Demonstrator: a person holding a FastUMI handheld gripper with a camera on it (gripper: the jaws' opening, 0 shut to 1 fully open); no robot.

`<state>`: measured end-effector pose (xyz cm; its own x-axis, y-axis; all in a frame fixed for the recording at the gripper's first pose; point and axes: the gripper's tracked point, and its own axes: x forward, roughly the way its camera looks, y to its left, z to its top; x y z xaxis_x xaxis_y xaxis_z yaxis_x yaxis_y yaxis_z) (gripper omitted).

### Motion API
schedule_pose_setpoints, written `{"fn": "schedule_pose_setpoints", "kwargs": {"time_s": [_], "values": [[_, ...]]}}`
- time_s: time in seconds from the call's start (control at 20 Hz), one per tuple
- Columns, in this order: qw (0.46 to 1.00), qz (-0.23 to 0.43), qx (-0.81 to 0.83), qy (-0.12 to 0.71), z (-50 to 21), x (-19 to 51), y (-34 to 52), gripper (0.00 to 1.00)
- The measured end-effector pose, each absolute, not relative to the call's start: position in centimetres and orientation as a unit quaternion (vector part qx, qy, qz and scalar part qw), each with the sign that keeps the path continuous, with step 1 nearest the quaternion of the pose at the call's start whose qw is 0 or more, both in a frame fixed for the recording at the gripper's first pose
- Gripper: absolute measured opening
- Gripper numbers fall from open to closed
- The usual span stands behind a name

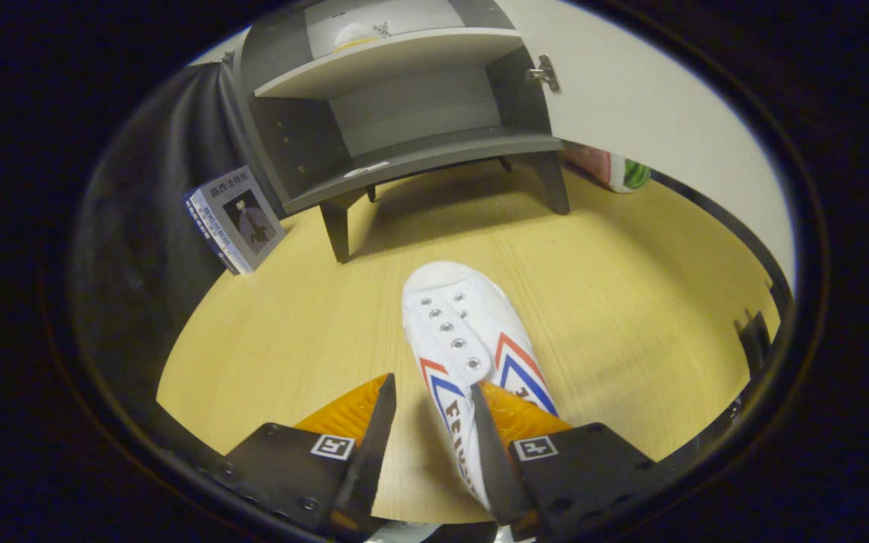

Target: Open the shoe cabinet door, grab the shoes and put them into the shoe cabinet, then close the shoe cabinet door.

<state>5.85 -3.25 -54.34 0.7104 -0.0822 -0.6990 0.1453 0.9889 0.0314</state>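
On the wooden table (615, 302), a white shoe (472, 354) lies with its toe pointing toward the cabinet (404, 113) and its heel end back among the fingers. Shoe has red and blue chevron stripes on its sides and metal eyelets, no laces seen.

Gripper (431, 392): jaws spread apart, not clamped on anything. Right finger sits over the shoe's opening, at or inside the collar; left finger stands clear of the shoe over bare table, a gap of wood showing between it and the shoe's side. Cannot tell whether the right finger actually touches the shoe.

Cabinet stands well beyond the shoe on short legs, grey inside, with two shelves. Its door (653, 98) is swung open to the right, hinge (544, 74) visible on the inner edge. Lower shelf bare apart from a small pale mark; a white object (355, 34) rests on the upper shelf, too cut off to identify.

Book (234, 219) leans against the dark wall just left of the cabinet. A watermelon-patterned item (619, 170) lies behind the cabinet's right leg, under the open door.
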Motion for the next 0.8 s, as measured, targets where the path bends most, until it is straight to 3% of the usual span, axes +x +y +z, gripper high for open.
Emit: {"fn": "schedule_pose_setpoints", "kwargs": {"time_s": [0.2, 0.35, 0.5, 0.8], "values": [[0.944, -0.060, 0.003, 0.324, -53.3, 6.7, -3.5, 0.58], [0.939, -0.040, -0.003, 0.342, -54.2, 6.6, -3.2, 0.20], [0.941, -0.037, 0.031, 0.334, -54.2, 7.0, -2.9, 0.04], [0.945, -0.040, -0.026, 0.323, -53.5, 7.0, -2.7, 0.03]]}}
